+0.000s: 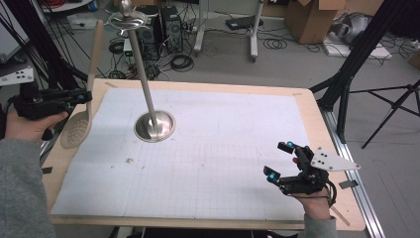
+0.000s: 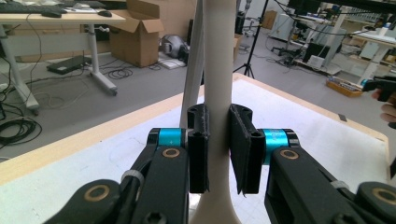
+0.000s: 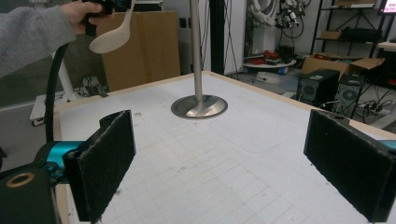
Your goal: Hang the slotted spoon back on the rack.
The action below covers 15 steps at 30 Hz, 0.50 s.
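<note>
While the left tool (image 1: 81, 96) sits at the left edge of the bench (image 1: 307, 106), it is clamped on the handle of a beige slotted spoon (image 1: 79, 124), its two black pads pressed flat against either side of the handle as seen in the left gripper view (image 2: 217, 93). High view: the spoon stands near upright, its perforated bowl hanging below the tool over the bench's left margin and its handle rising above the tool toward the floor clutter behind. A hand in a grey sleeve (image 1: 22, 183) holds this tool. The right tool (image 1: 280, 161) is over the near right part of the bench, held from below by the other hand (image 1: 314, 203), with its jaws spread wide and nothing between them; the right gripper view confirms both pads (image 3: 105, 161) well apart, with bare sheet showing between. A white gridded sheet (image 1: 208, 163) covers most of the bench. On the sheet, left of centre and toward the far side, stands a metal stand (image 1: 155, 125) with a round base and a slim pole leaning toward the upper left. The spoon and the stand are apart, not touching. A small dark speck (image 1: 130, 160) lies on the sheet near the stand's base.
</note>
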### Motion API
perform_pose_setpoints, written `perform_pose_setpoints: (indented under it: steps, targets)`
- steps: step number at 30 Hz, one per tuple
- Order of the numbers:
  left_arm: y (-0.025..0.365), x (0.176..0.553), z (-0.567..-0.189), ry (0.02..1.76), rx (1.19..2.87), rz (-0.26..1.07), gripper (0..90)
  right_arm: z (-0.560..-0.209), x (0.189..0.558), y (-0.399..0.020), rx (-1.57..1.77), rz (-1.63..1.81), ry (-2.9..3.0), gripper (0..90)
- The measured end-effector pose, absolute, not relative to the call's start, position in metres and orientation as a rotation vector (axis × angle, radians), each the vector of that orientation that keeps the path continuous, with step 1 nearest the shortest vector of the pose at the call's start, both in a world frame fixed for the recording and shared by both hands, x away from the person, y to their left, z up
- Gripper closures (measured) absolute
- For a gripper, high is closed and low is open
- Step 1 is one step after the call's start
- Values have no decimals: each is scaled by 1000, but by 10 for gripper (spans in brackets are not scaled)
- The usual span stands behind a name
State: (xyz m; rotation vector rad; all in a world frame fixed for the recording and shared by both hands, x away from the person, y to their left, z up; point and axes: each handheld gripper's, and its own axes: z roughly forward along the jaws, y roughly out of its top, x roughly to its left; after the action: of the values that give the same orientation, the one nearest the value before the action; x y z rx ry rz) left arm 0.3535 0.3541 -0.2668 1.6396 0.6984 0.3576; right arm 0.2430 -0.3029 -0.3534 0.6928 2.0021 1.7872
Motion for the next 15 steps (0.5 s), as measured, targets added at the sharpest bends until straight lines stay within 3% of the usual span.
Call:
perform_pose_setpoints:
  steps: [15]
  targets:
    - [339,363,-273,715,1666,365,777,-353,242,-304,700,1789,2001,79]
